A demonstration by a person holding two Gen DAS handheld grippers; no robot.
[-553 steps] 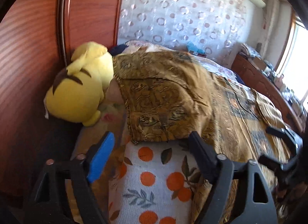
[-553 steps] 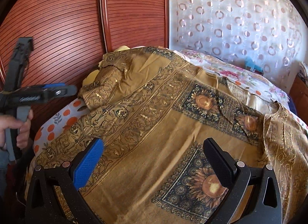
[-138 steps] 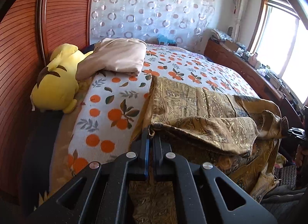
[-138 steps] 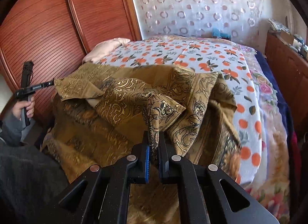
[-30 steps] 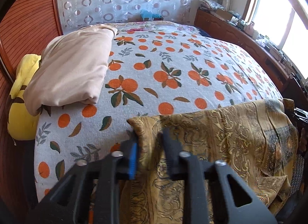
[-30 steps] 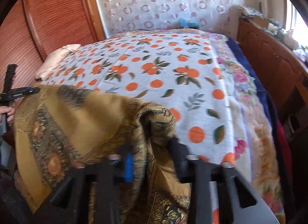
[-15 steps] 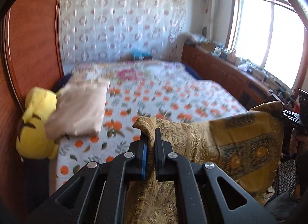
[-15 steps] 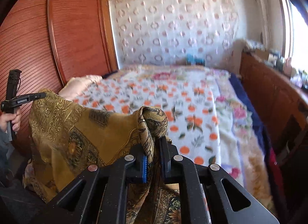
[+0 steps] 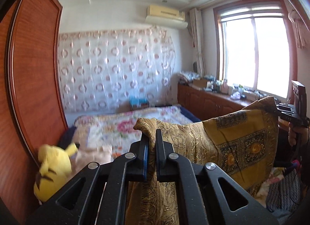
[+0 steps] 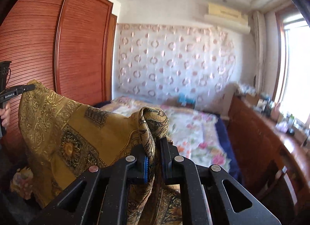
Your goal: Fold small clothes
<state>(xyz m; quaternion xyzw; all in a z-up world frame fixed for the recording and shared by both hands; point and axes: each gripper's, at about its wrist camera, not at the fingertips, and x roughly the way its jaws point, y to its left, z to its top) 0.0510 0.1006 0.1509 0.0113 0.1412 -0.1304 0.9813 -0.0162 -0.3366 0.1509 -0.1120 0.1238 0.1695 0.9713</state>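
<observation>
Gold-patterned garment (image 9: pixel 232 139) hangs mid-frame, pinched by left gripper (image 9: pixel 152 143) and right gripper (image 10: pixel 156 147); bunched corners could slip free, collapsing the spread.

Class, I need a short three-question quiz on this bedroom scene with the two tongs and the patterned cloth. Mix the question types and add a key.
1. True or false: the mustard-gold patterned cloth lies flat on the bed with the floral cover.
2. Multiple choice: the left tongs are A) open and empty, B) shut on a corner of the cloth, C) gripping the yellow plush toy.
3. Fill in: the right tongs are pinching a bunched corner of the ____.

Key: 1 false, it hangs in the air between the two tongs. 2 B. 3 cloth.
</observation>
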